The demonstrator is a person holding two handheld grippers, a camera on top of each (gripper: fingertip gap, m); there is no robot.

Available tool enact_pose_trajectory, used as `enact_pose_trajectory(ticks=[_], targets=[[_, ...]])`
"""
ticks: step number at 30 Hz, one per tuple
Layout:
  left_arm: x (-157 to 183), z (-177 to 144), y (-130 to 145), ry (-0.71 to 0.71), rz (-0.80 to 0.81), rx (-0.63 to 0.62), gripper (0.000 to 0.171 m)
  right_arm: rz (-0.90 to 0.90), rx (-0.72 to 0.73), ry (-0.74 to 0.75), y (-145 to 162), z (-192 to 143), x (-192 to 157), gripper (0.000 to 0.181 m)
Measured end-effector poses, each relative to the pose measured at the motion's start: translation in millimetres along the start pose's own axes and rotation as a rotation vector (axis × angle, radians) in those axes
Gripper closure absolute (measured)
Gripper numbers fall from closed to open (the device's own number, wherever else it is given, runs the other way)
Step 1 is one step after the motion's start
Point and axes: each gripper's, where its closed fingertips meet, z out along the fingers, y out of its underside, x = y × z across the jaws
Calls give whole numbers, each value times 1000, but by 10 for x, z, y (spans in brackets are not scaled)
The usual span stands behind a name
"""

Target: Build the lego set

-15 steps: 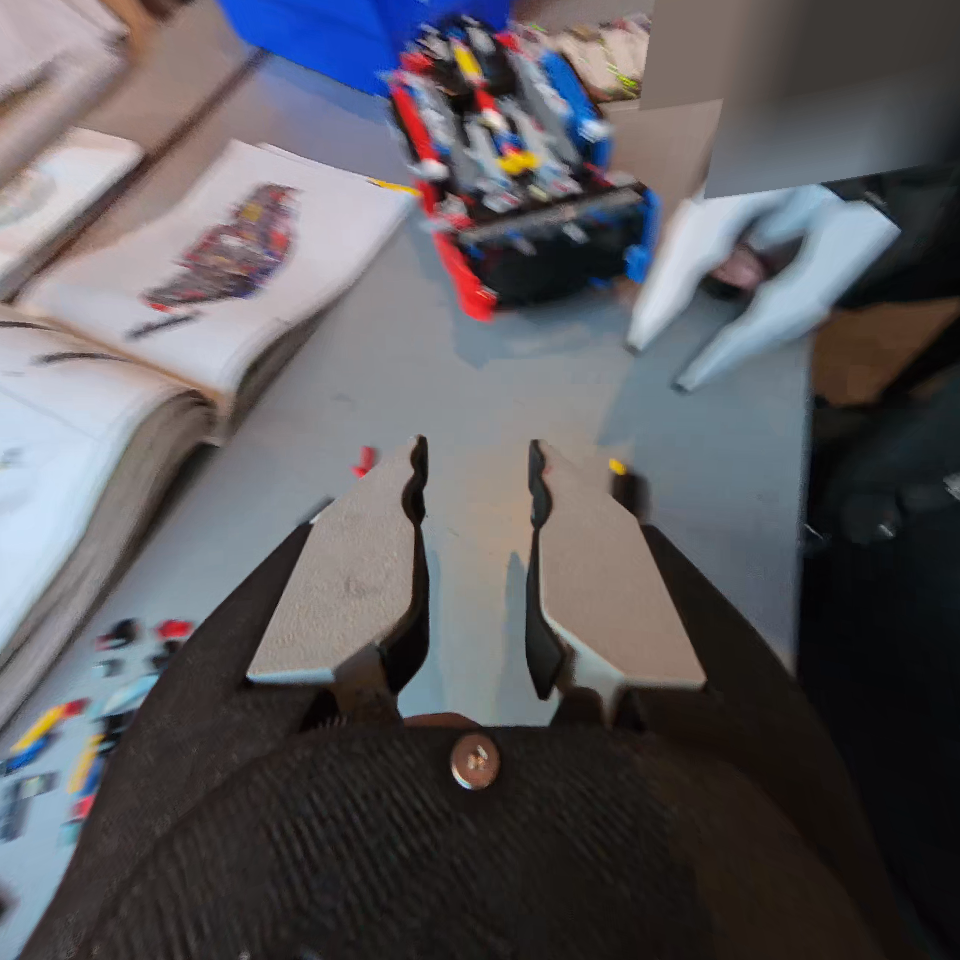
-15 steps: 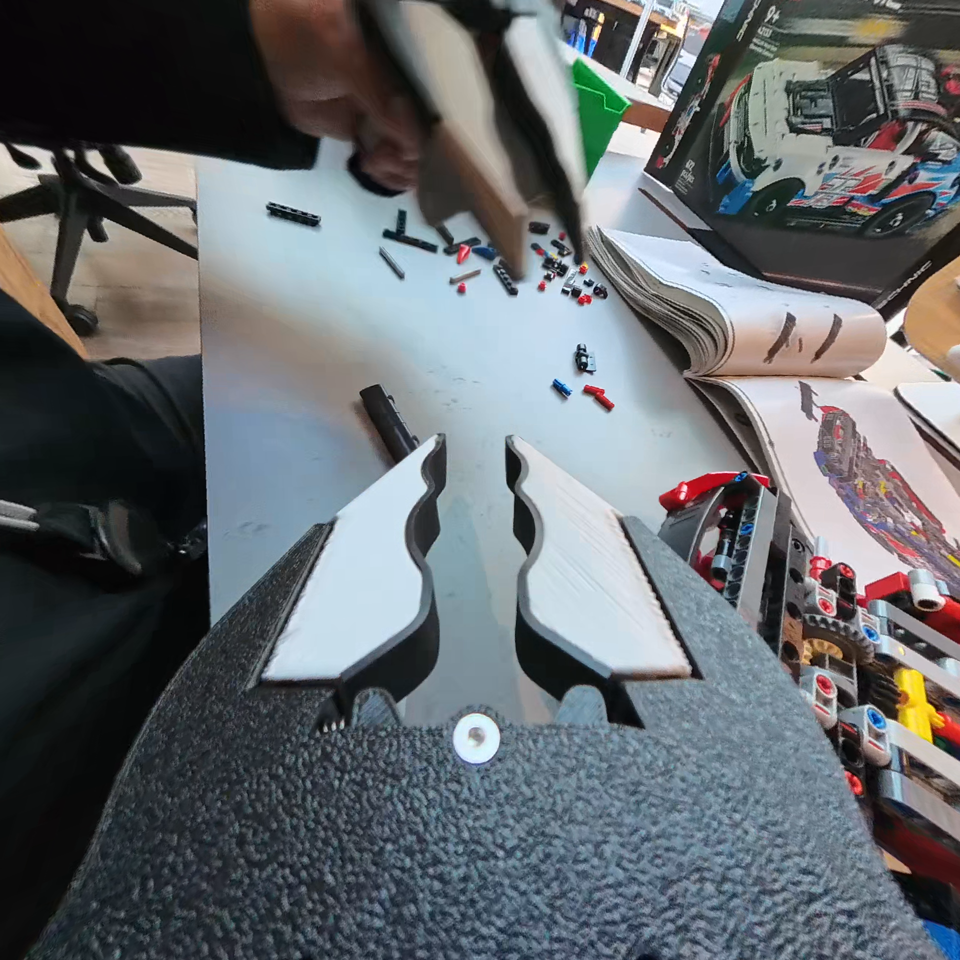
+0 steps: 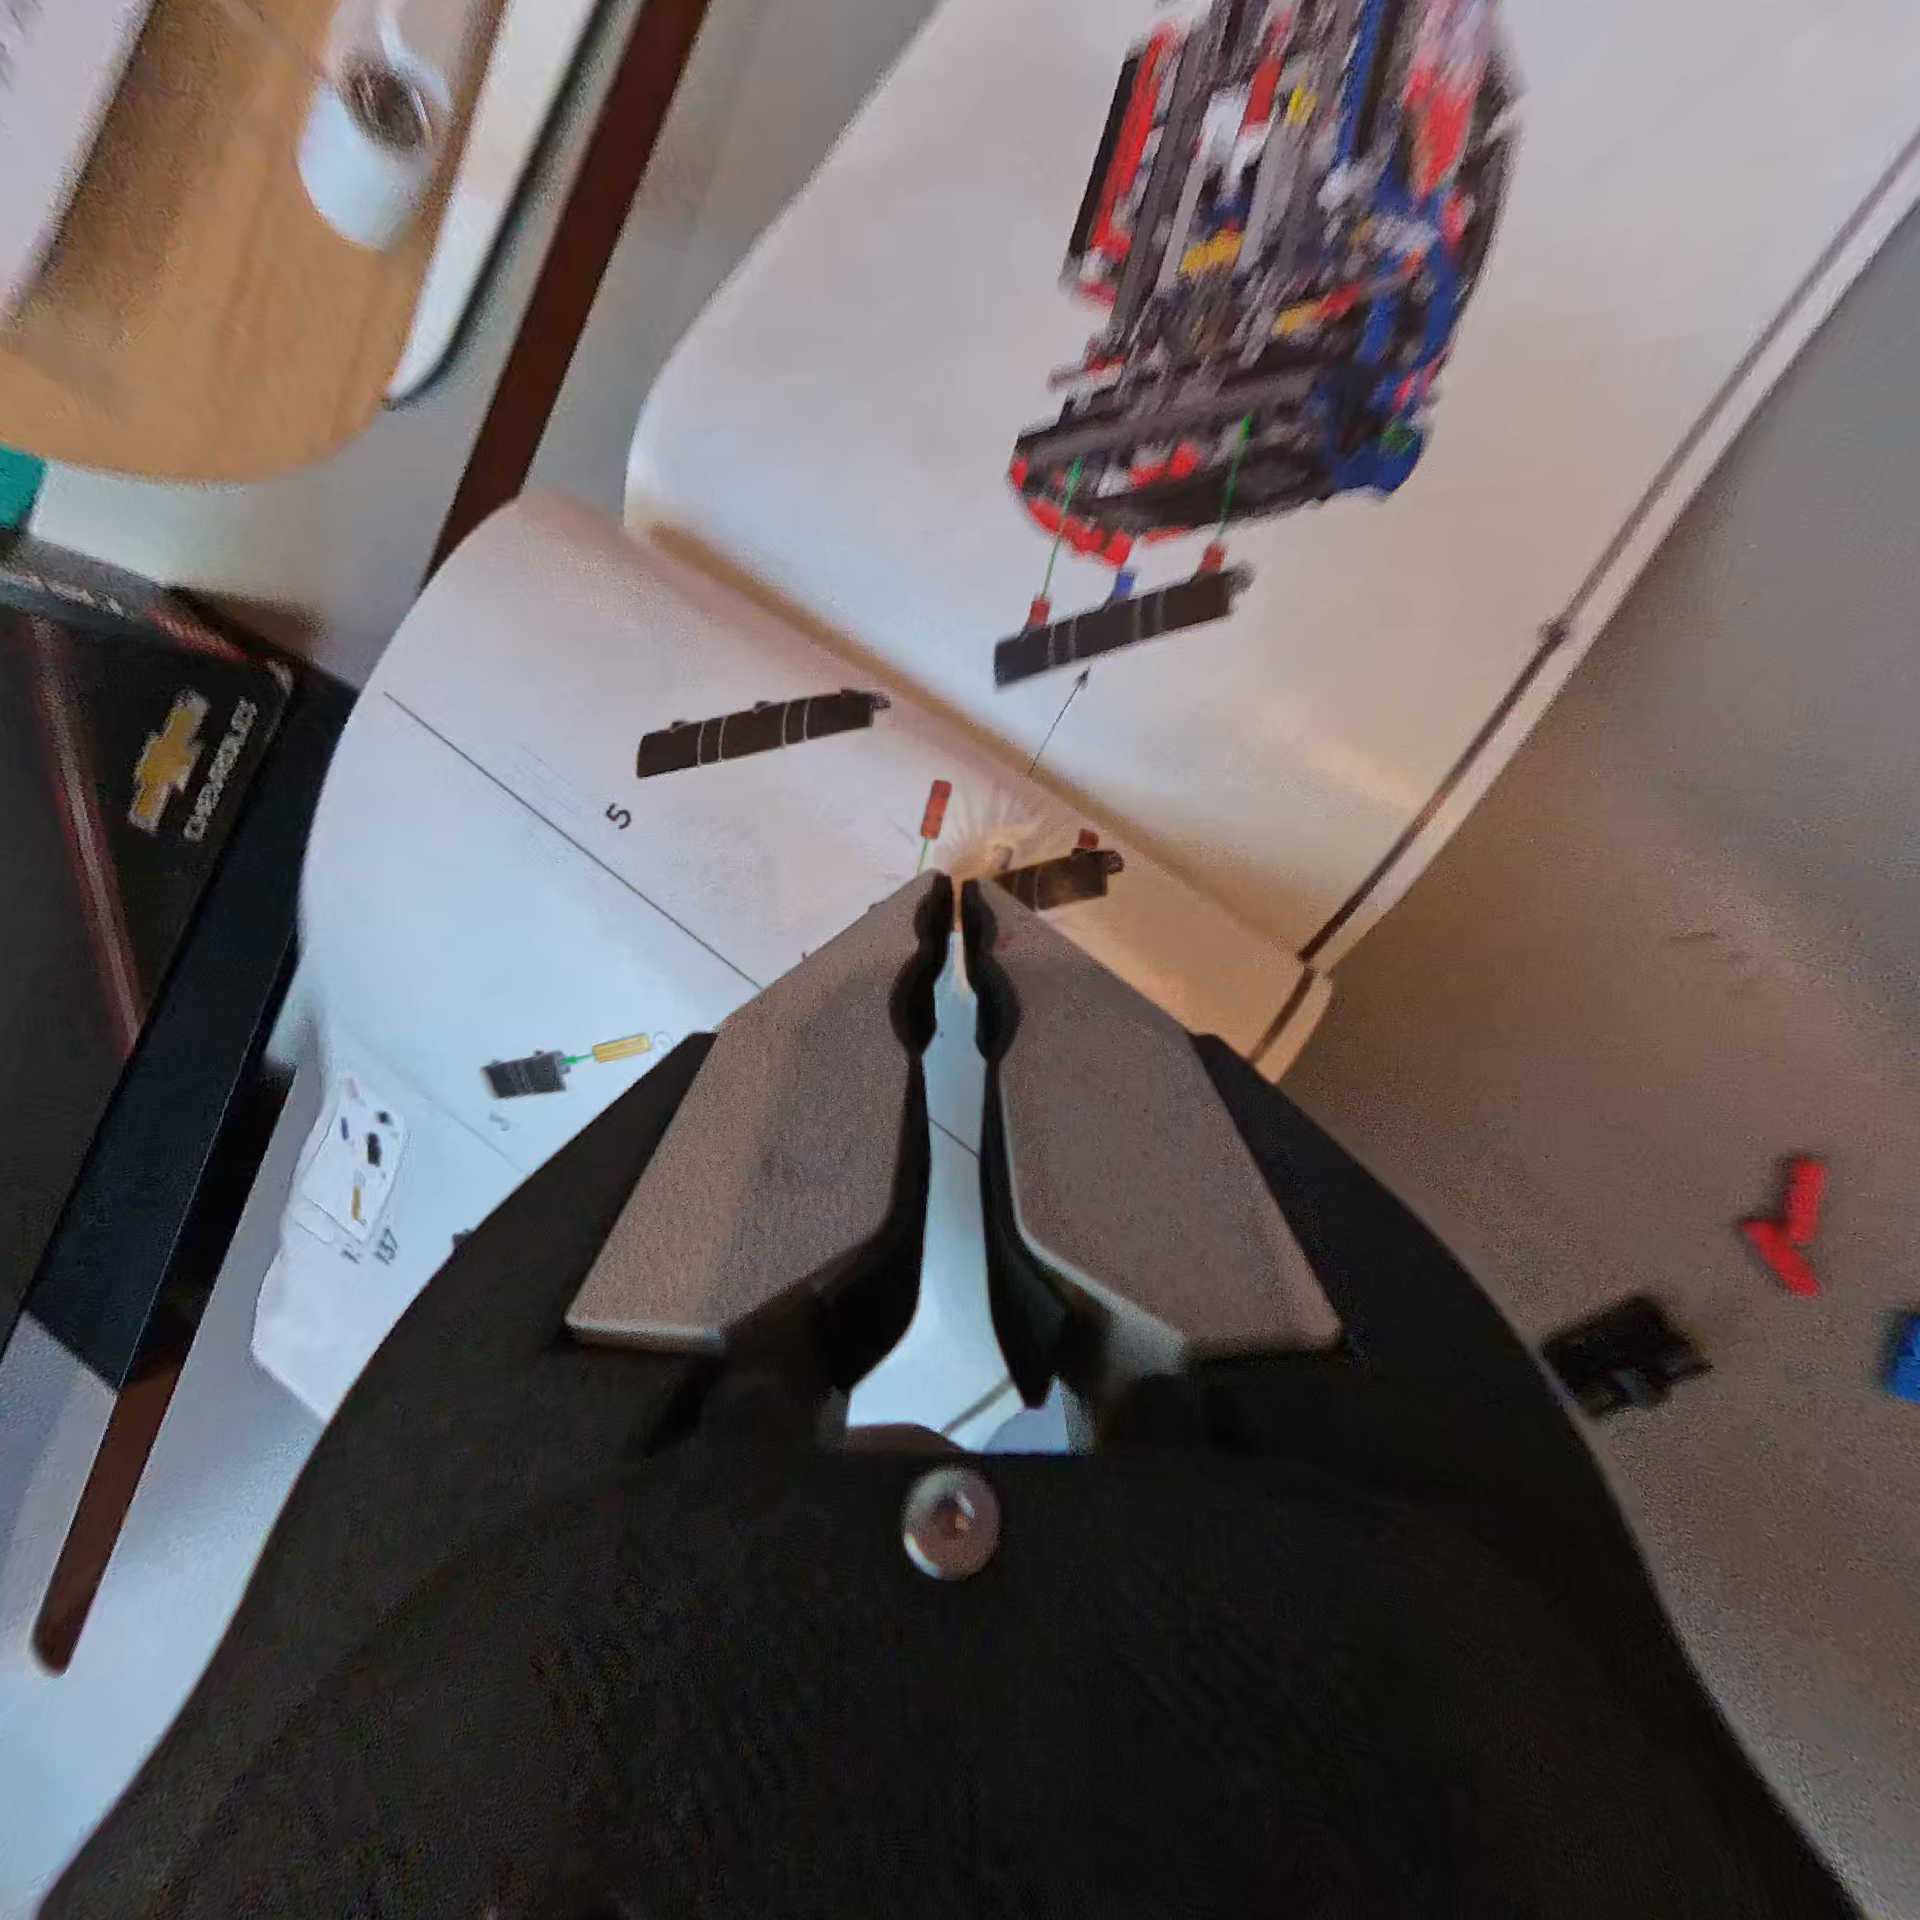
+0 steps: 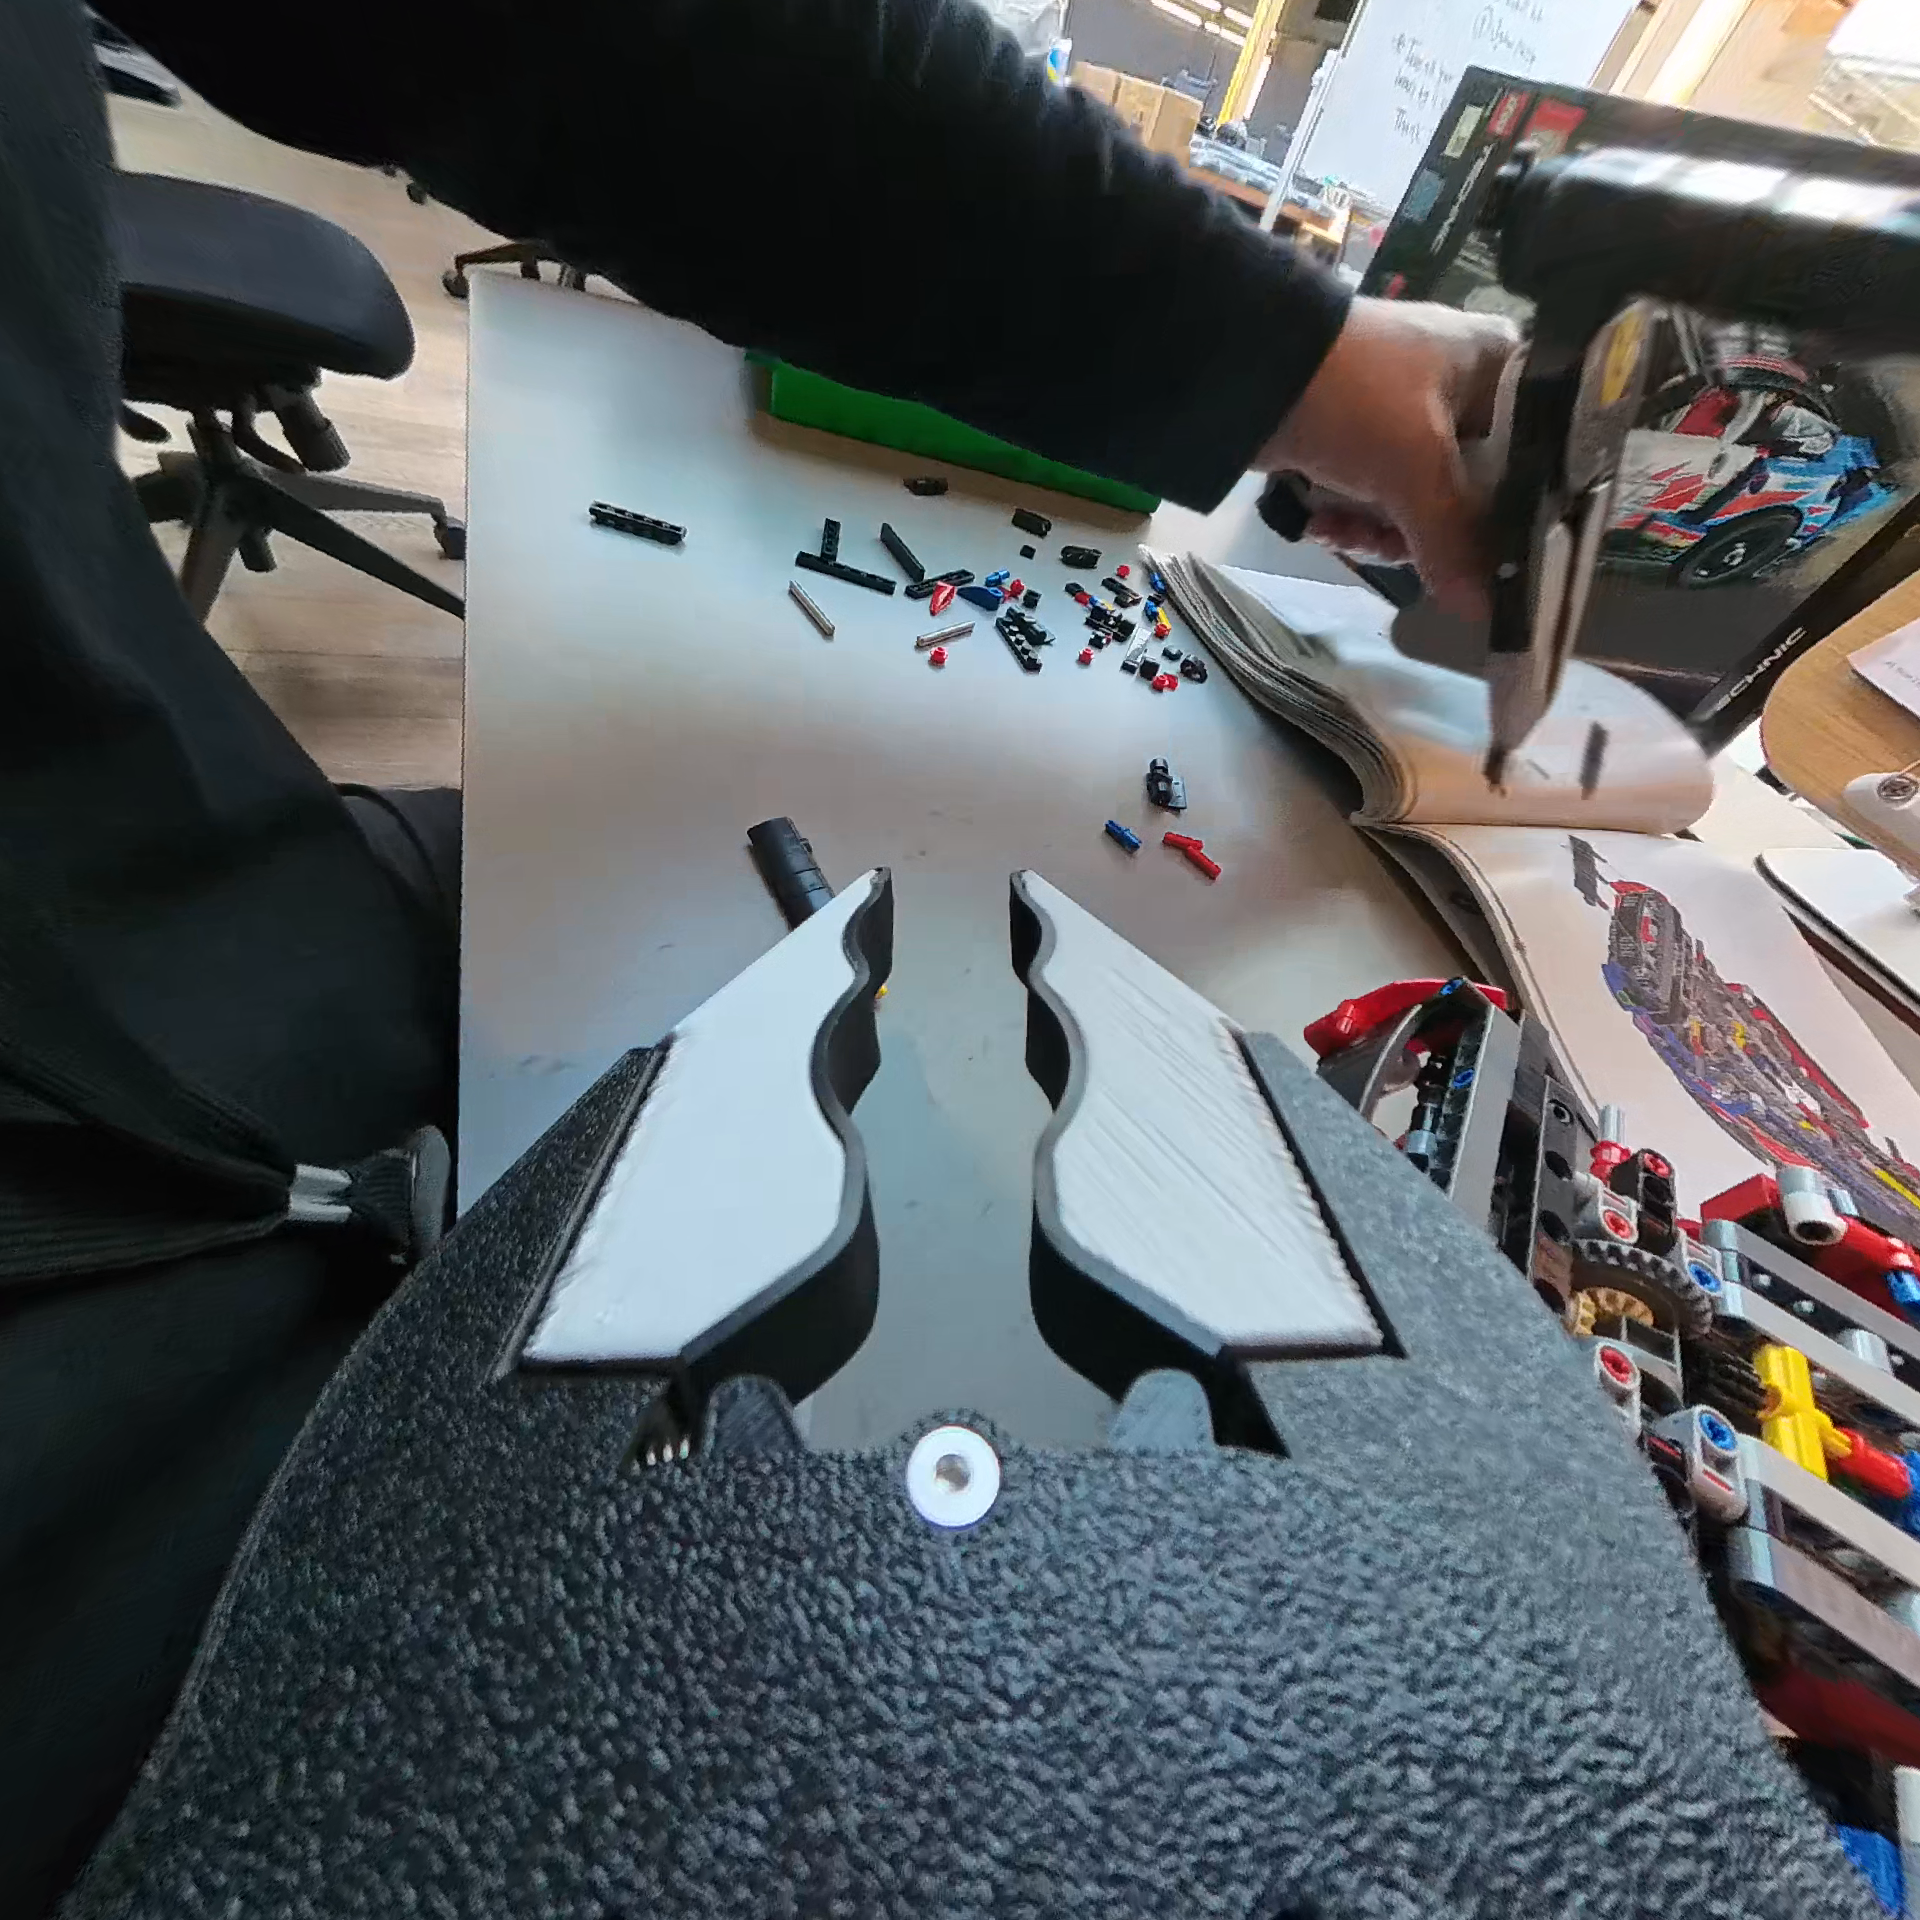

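A green bin (image 4: pixel 940 431) is seen at the far side of the desk (image 4: pixel 644 727), partly hidden by a dark sleeve (image 4: pixel 831 197); what it holds cannot be told. A dark set box (image 4: pixel 1766 499) printed with a race car stands on edge behind the open instruction book (image 4: pixel 1455 727).

The desk is pale grey. Loose small pieces (image 4: pixel 1039 613) in black, red and blue are scattered across its far half, a black rod-like piece (image 4: pixel 790 857) lies just beside the right tool's finger, and the partly built car model (image 4: pixel 1714 1299) rests at the near right edge, against the book. An office chair (image 4: pixel 249 343) on a wood floor is seen to the left, with shelves and a whiteboard far behind.

The right tool (image 4: pixel 951 899) is held released above bare desk, jaws well apart and gripping nothing.

Only the left wrist view shows the book (image 3: pixel 831 520) up close: the left tool (image 3: pixel 948 885) is nearly clenched, a thin gap left between its tips, which hang over the fold of the pages with nothing gripped. Red pieces (image 3: pixel 1787 1226) and a black piece (image 3: pixel 1621 1351) lie on the desk beside the book. In the right wrist view the left tool (image 4: pixel 1512 748) is seen from the side, pointing down at the page, held in a hand (image 4: pixel 1392 447).
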Motion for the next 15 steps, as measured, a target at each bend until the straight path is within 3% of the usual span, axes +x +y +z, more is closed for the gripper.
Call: enact_pose_trajectory(ticks=[6,15], targets=[[-102,48,360,-66,16,-25,171,43,9,0,-4,-11,54,159],[-186,-38,726,-46,-29,-25,171,22,-13,42,29,7,109,159]])
